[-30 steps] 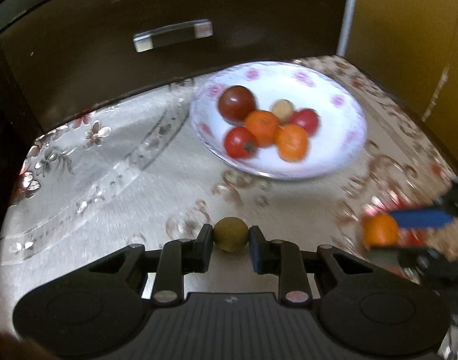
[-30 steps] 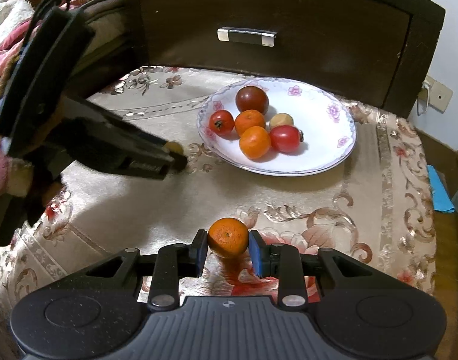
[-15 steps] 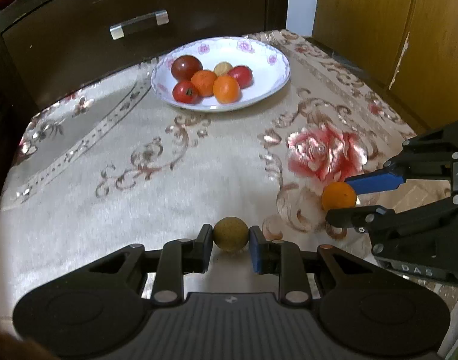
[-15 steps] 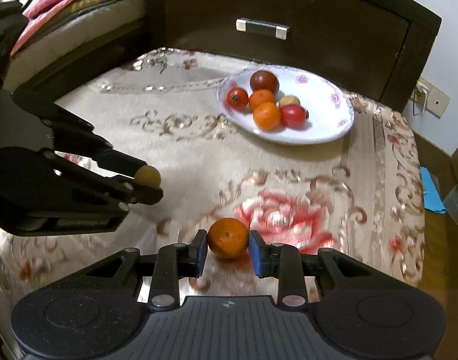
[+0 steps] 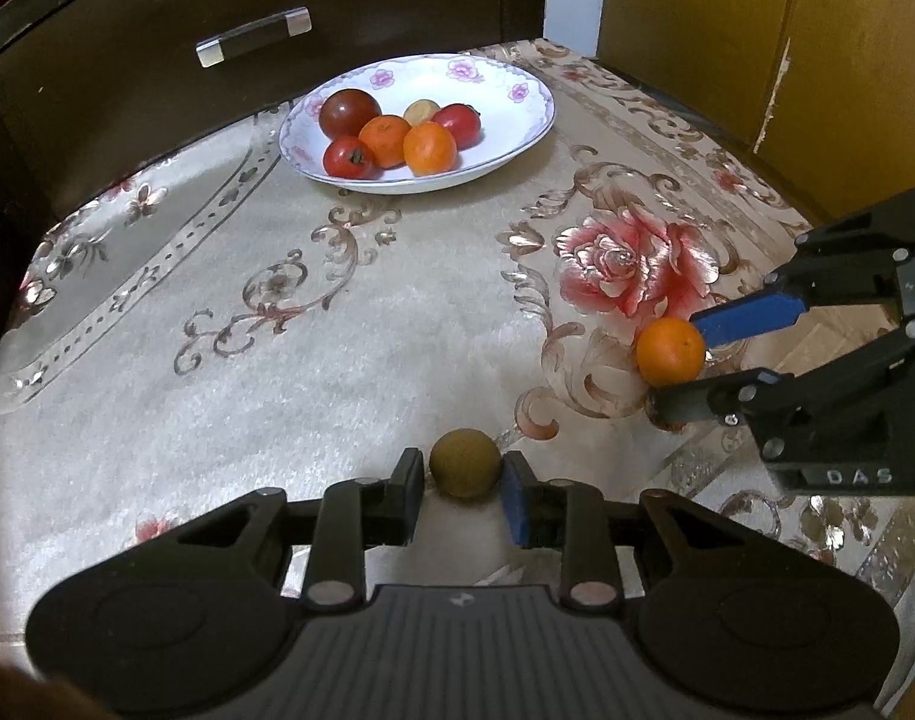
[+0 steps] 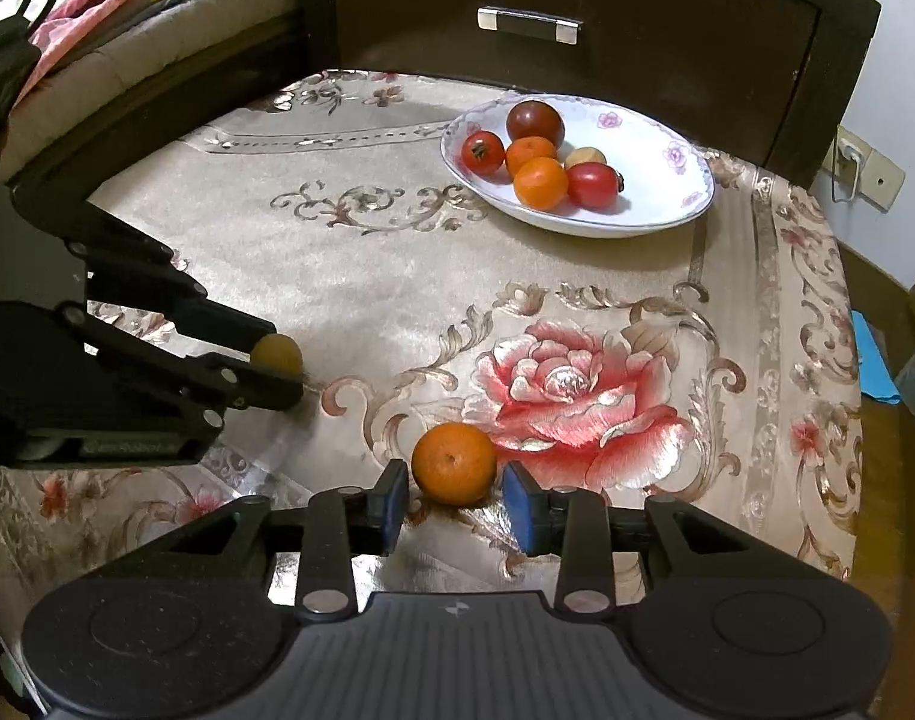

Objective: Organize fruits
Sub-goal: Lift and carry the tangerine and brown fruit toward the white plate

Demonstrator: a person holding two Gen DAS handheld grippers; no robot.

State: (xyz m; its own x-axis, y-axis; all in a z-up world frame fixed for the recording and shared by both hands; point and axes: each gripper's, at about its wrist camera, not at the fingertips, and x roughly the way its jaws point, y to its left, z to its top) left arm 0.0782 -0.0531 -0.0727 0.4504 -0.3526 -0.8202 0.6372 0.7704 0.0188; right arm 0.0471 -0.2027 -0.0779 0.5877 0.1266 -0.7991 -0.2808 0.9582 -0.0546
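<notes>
A small brown-green round fruit [image 5: 464, 463] rests on the tablecloth between the fingers of my left gripper [image 5: 463, 495], with small gaps on both sides; the jaws are open. An orange [image 6: 454, 464] rests on the cloth between the fingers of my right gripper [image 6: 455, 507], also with gaps; those jaws are open too. Each gripper shows in the other's view: the right gripper [image 5: 691, 360] around the orange [image 5: 670, 351], the left gripper [image 6: 283, 375] around the brown fruit [image 6: 276, 354]. A white flowered plate [image 5: 517, 120] at the back holds tomatoes, oranges and a small brown fruit.
A dark wooden drawer front with a metal handle [image 5: 253, 45] stands behind the plate [image 6: 667, 204]. A floral tablecloth [image 5: 313, 348] covers the table. A yellow wooden panel [image 5: 757, 48] is at the right, bedding [image 6: 97, 18] at the left.
Both grippers have pulled back from the plate toward the near side of the table and lowered. Their jaws have widened slightly, and the brown fruit and the orange now rest on the cloth.
</notes>
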